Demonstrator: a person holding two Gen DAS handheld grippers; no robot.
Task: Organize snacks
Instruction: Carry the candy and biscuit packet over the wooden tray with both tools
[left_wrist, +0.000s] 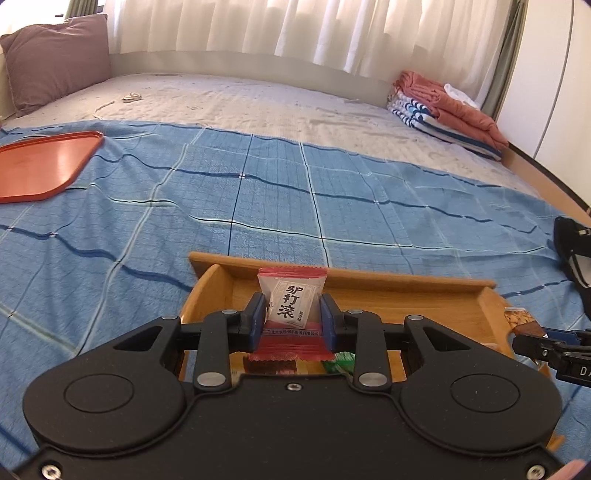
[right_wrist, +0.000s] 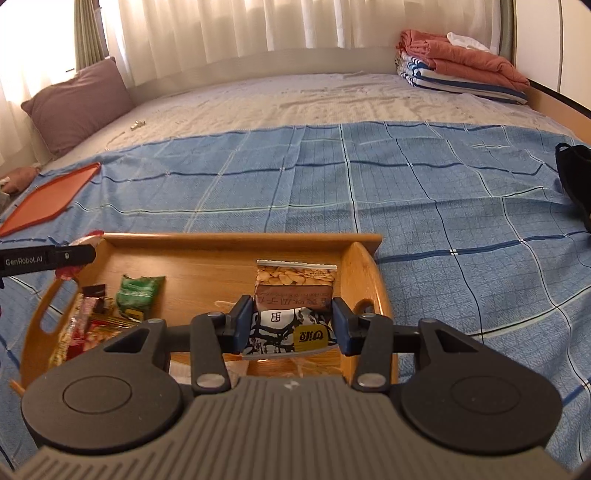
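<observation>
My left gripper (left_wrist: 293, 312) is shut on a red and white candy packet (left_wrist: 291, 302) printed with black characters, held above the wooden tray (left_wrist: 369, 282). In the right wrist view my right gripper (right_wrist: 291, 319) is shut on a brown and white seed snack packet (right_wrist: 295, 291), over the right half of the same wooden tray (right_wrist: 236, 240). Several wrapped snacks lie in the tray's left part, among them a green packet (right_wrist: 138, 295) and red wrappers (right_wrist: 86, 325). The left gripper's finger (right_wrist: 48, 256) reaches in at the tray's left rim.
The tray rests on a blue checked cloth (left_wrist: 258, 192) spread over a bed. An orange flat tray (left_wrist: 40, 162) lies at the far left. A purple pillow (left_wrist: 55, 59) and folded blankets (left_wrist: 450, 107) sit at the back. A black bag (right_wrist: 576, 173) lies at the right edge.
</observation>
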